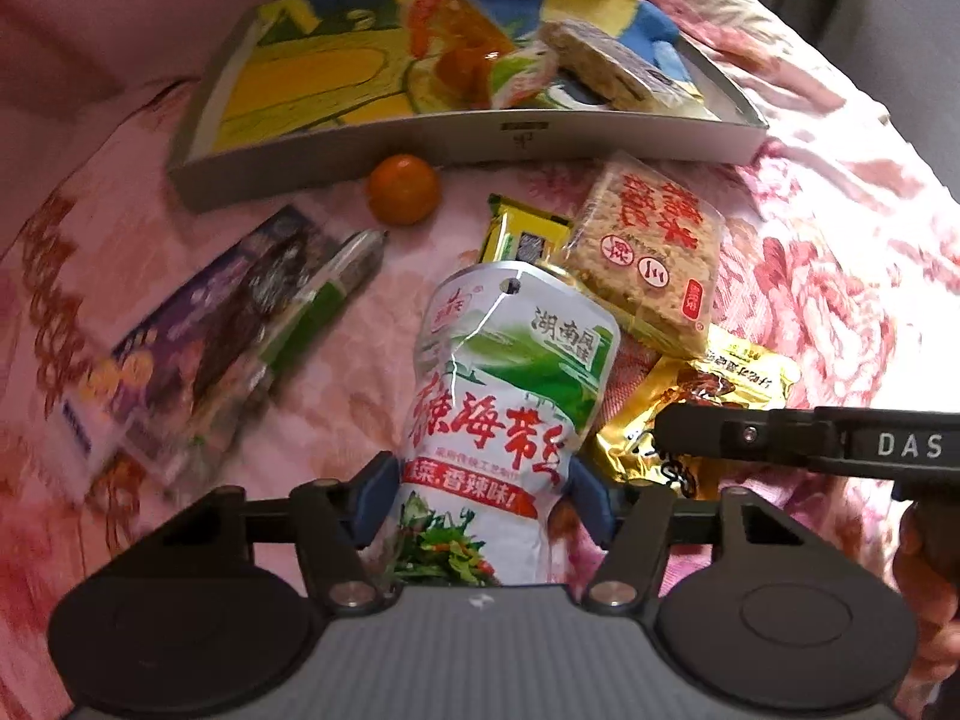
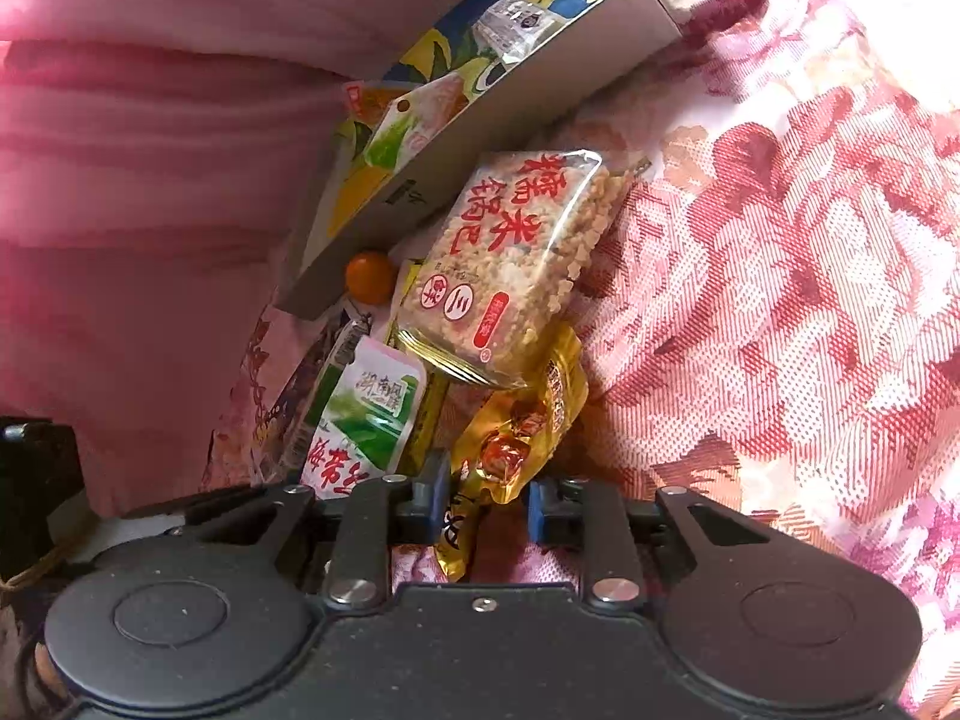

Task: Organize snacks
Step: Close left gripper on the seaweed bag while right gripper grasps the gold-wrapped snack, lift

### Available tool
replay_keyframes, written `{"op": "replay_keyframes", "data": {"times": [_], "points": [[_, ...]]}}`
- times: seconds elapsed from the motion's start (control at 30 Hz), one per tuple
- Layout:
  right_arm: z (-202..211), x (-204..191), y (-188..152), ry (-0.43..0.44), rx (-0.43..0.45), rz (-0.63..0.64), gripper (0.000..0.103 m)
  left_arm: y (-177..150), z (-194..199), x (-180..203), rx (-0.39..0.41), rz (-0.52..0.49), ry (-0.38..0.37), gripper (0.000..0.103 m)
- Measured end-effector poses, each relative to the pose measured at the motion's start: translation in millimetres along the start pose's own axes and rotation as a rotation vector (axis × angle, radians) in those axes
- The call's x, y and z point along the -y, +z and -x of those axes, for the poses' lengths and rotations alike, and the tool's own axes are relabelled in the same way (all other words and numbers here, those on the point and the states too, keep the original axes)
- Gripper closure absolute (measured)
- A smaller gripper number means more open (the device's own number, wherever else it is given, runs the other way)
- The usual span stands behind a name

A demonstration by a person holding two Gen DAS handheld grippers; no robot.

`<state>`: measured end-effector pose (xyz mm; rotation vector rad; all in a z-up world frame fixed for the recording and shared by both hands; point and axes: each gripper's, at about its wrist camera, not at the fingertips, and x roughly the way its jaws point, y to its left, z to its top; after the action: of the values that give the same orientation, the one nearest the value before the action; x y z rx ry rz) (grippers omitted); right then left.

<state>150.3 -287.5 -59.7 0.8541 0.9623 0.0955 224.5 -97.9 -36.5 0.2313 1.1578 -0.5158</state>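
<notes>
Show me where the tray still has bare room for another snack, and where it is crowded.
The tray's left half is bare, bordered by its left wall and the orange packet. Its right half is crowded with that packet and the rice cakes.

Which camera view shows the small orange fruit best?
The left wrist view shows the orange fruit best: it lies whole and unobstructed on the floral cloth, just in front of the box. In the right wrist view it is smaller, wedged between the box wall and the snack packets.
</notes>
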Motion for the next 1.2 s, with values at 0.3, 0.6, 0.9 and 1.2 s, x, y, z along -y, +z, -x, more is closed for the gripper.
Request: {"op": "replay_keyframes", "data": {"times": [0.3,0.6,0.9,1.2], "points": [[2,-7,-6,-0.004,-0.020,0.053,0.077,-43,18,4,0.079,0.158,0.033,0.042],[9,-14,-12,-0.014,0.005,0.120,0.079,-55,30,10,0.154,0.258,0.024,0.046],[25,-15,-17,0.006,0.022,0.139,0.086,-50,43,12,0.187,0.275,0.028,0.054],[35,-16,-18,0.008,0.051,0.148,0.088,-50,40,17,0.206,0.259,0.018,0.055]]}}
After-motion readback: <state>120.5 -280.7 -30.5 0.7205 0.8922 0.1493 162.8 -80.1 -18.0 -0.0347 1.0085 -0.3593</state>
